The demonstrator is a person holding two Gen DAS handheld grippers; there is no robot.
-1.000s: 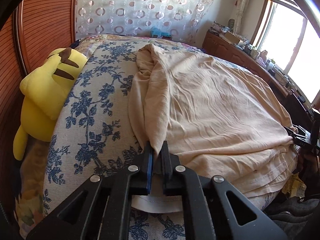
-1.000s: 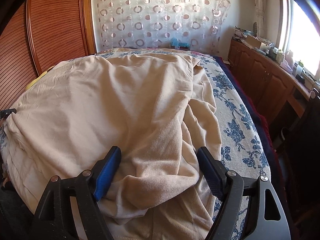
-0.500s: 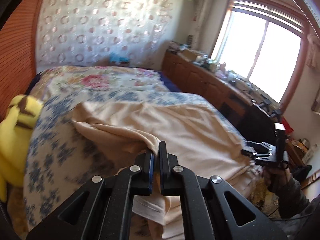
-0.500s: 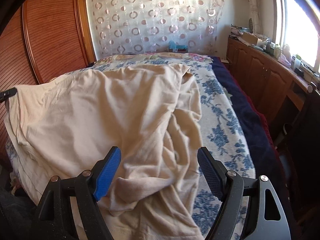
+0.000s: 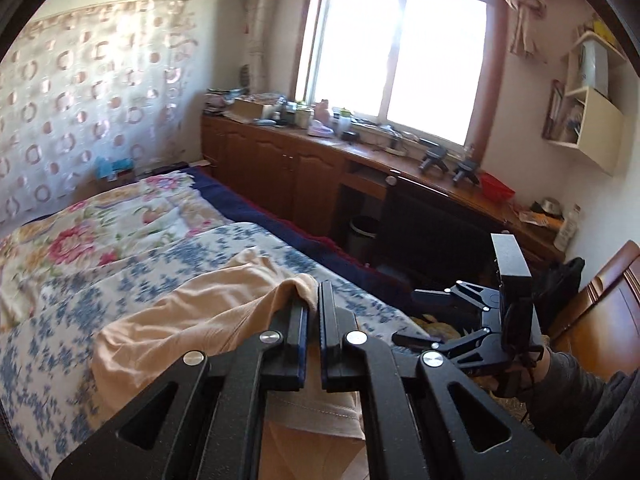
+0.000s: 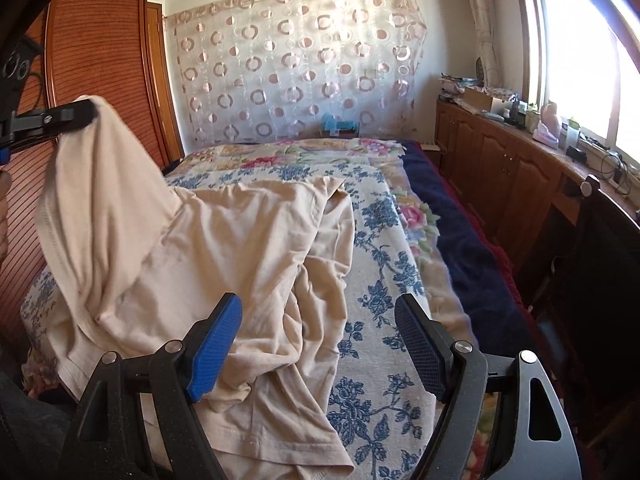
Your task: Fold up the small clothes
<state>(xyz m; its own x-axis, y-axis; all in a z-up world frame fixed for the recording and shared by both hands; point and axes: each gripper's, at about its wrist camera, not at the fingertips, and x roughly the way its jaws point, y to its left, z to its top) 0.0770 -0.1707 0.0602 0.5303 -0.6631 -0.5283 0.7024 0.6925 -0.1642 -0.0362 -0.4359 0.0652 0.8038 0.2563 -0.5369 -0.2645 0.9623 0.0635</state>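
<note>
Left wrist view: left claw (image 5: 314, 312) clamps beige garment (image 6: 224, 248), hem cut off; right claw (image 6: 318, 344) apart.

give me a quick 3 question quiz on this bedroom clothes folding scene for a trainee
1. True or false: the left hand-held gripper is shut on an edge of the beige cotton garment.
2. The right hand-held gripper is: A) shut on the garment, B) open above the garment, C) out of view?
3. Fill in: the garment lies on the ____-flowered bedspread.

Key
1. True. Its jaws pinch the fabric, and the right wrist view shows that edge lifted off the bed.
2. B. Its blue pads stand wide apart with nothing pressed between them.
3. Blue.
</note>
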